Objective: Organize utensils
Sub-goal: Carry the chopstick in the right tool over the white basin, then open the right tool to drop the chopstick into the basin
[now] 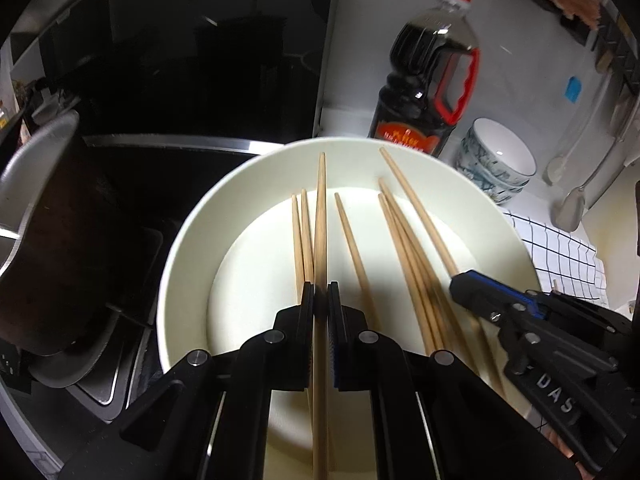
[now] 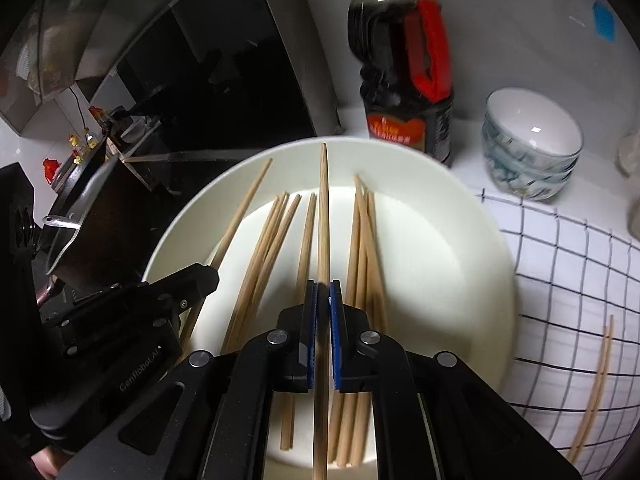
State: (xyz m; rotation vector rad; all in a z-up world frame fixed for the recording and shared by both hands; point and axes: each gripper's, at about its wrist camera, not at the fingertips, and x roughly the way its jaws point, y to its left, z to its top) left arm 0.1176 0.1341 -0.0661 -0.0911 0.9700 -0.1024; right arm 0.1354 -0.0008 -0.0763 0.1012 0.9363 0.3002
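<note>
Kitchen counter, pale surface, dim room with a bright patch of light falling on the middle. At the far left: a black glass cooktop [image 1: 192, 80] with a steel front edge, and a dark pan [image 1: 52, 216] tilted at the near left. Far centre-right: a large bottle of dark sauce [image 1: 430, 80] with red cap and red handle, standing upright. To its right: a stack of blue-patterned white bowls [image 1: 498, 162]. Near right: a white cloth with a black grid [image 2: 568, 288], on which two loose chopsticks [image 2: 596, 388] lie side by side. Far right wall: hanging utensils, blurred. Centre: a wide white bowl [image 1: 188, 248], holding a number of wooden chopsticks [image 1: 404, 248] laid roughly lengthwise, some in a bundle to the right, a pair to the left. The left gripper [image 1: 321, 294] hangs over the near side of the bowl, angled steeply down, jaws clamped on a single chopstick [image 1: 321, 216] whose tip points to the far rim. The right gripper [image 2: 323, 292] sits just beside it to the right, likewise angled down over the bowl, jaws pinched on another single chopstick [image 2: 323, 208] running toward the far rim. Each gripper's black body shows at the edge of the other's view.
</note>
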